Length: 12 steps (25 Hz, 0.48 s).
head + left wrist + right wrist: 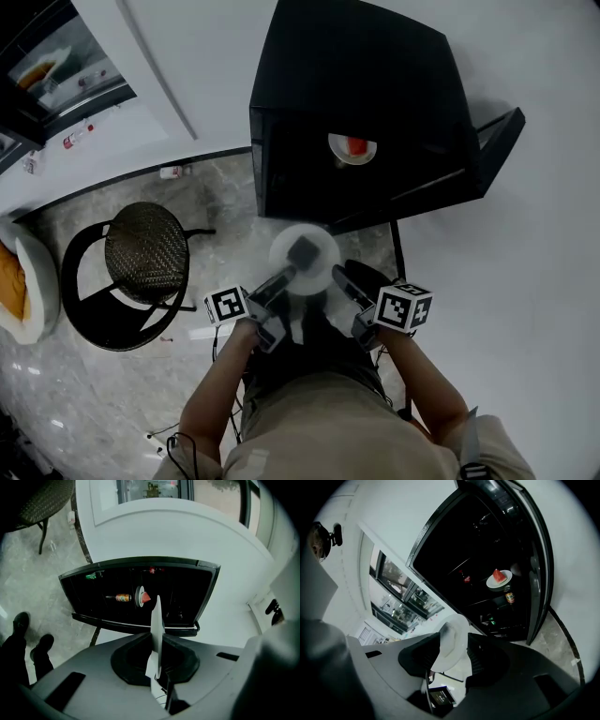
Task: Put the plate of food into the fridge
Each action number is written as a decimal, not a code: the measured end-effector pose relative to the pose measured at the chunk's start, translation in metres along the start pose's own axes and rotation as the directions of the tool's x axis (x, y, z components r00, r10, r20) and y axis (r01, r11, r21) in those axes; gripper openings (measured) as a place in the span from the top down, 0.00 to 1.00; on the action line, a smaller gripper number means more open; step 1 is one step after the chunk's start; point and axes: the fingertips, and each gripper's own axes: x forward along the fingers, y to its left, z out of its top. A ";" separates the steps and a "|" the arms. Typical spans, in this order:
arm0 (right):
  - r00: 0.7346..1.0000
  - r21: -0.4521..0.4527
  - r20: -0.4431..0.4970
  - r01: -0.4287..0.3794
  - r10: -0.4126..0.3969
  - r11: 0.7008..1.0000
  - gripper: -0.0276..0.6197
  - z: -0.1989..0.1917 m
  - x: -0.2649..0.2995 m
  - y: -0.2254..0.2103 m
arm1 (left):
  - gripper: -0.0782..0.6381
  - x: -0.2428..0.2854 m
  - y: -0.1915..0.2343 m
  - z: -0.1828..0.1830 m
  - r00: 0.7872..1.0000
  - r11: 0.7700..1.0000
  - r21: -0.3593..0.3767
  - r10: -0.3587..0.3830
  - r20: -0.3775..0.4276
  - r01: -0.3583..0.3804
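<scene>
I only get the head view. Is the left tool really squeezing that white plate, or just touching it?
Observer: Squeezing. In the left gripper view the left tool is shut on the white plate, which shows edge-on between its jaws.
Operator: And the right tool?
Observer: It is open. The plate's rim sits between its jaws, but they stand apart and don't clamp it.
Operator: What else is in the fridge?
Observer: A bottle, right beside the plate of watermelon.
</scene>
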 end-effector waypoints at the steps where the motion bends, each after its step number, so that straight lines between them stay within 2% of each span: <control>1: 1.000 0.003 0.010 0.002 -0.002 1.000 0.67 -0.001 -0.001 -0.001 | 0.86 0.000 0.004 0.002 1.000 1.000 0.015 0.008 -0.002 -0.008; 3: 1.000 -0.011 0.008 0.013 -0.013 1.000 0.67 -0.006 -0.001 -0.004 | 0.86 0.002 0.010 0.005 1.000 1.000 0.010 0.015 0.002 -0.015; 4: 1.000 -0.033 -0.006 0.028 -0.028 0.999 0.72 -0.009 0.000 -0.006 | 0.86 0.003 0.011 0.007 1.000 1.000 0.005 0.017 0.006 -0.017; 5: 0.998 -0.065 -0.025 0.047 -0.049 0.997 0.86 -0.013 0.001 -0.007 | 0.86 0.004 0.012 0.009 1.000 1.000 0.007 0.016 0.009 -0.016; 6: 0.997 -0.106 -0.047 0.062 -0.067 0.992 0.91 -0.017 0.003 -0.008 | 0.86 0.005 0.013 0.012 1.000 1.000 0.012 0.016 0.011 -0.016; 9: 0.992 -0.223 -0.094 0.056 -0.078 0.973 0.91 -0.025 0.011 -0.002 | 0.86 0.008 0.015 0.025 1.000 0.998 0.065 0.019 0.007 -0.020; 12: 0.992 -0.268 -0.110 0.033 -0.065 0.963 0.91 -0.027 0.016 0.004 | 0.86 0.012 0.014 0.036 1.000 0.994 0.109 0.026 0.006 -0.026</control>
